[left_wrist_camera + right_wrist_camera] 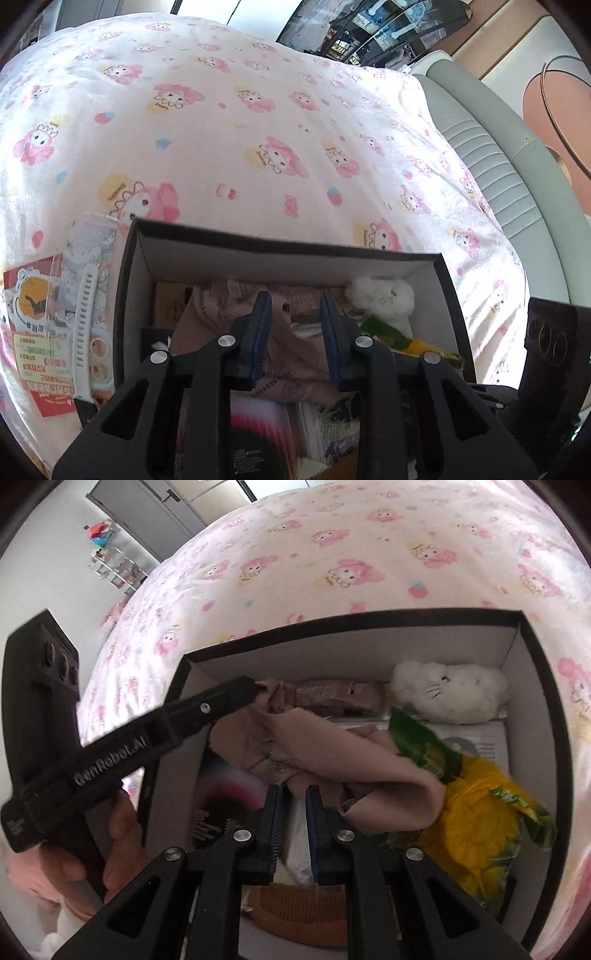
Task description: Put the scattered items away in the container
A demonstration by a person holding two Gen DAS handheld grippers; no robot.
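A black-walled cardboard box (532,686) sits on a bed spread with a pink cartoon-print sheet (258,122) as a person, a two-finger tool in each hand, sorts loose belongings into it. The left gripper (294,332) hangs over the box with its jaws partly apart, framing a crumpled beige cloth (332,760) but not visibly pinching it; in the right wrist view its tip reaches the cloth's far fold, though whether it touches cannot be told. The right gripper (294,827) points steeply into the near end of the box, jaws almost closed with only a narrow slit between the pads and nothing caught in them. Already inside are a white plush cat (450,690) tucked in the far corner, a green-and-yellow snack bag (476,812) along the right wall, a dark booklet with a pink fan pattern (225,794) and a wooden comb (306,912) at the near edge. Outside, just beside the left wall, a white strap (84,332) lies across printed packets (40,332) on the sheet, apparently what remains to be gathered.
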